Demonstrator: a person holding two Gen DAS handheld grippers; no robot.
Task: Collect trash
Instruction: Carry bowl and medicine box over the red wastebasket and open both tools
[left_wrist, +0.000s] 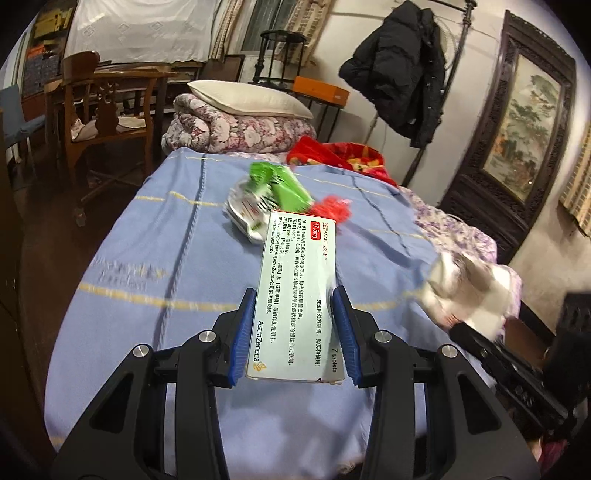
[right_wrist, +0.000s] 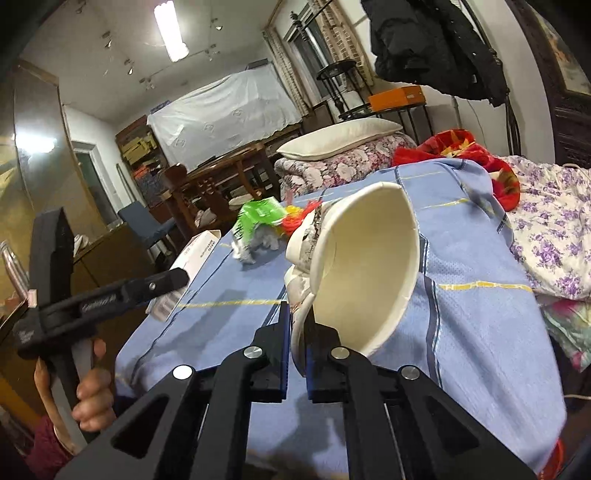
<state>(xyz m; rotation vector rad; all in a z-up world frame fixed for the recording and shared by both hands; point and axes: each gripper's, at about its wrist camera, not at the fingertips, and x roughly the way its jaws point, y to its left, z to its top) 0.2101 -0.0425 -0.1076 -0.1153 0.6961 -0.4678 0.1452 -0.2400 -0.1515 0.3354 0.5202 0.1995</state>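
Note:
My left gripper (left_wrist: 294, 295) is shut on a pale green medicine box (left_wrist: 295, 266), which sticks out forward above the blue blanket (left_wrist: 147, 258). Beyond the box lie a green wrapper (left_wrist: 286, 184), a crumpled silver wrapper (left_wrist: 243, 214) and a red scrap (left_wrist: 330, 208). My right gripper (right_wrist: 299, 317) is shut on the wall of a white paper cup (right_wrist: 365, 269), which is squashed and tilted, its mouth facing the camera. In the left wrist view the cup (left_wrist: 469, 291) is a blur at the right. The right wrist view shows the box (right_wrist: 195, 254) in the left gripper (right_wrist: 173, 284), with a hand (right_wrist: 92, 391) on its handle.
A folded floral quilt (left_wrist: 240, 133) with a pillow (left_wrist: 247, 98) sits at the bed's far end, beside a red blanket (left_wrist: 332, 153). A purple-flowered sheet (right_wrist: 546, 229) lies to the right. A wooden chair (left_wrist: 107, 110) stands on the left, and a black coat (left_wrist: 402, 66) hangs at the back.

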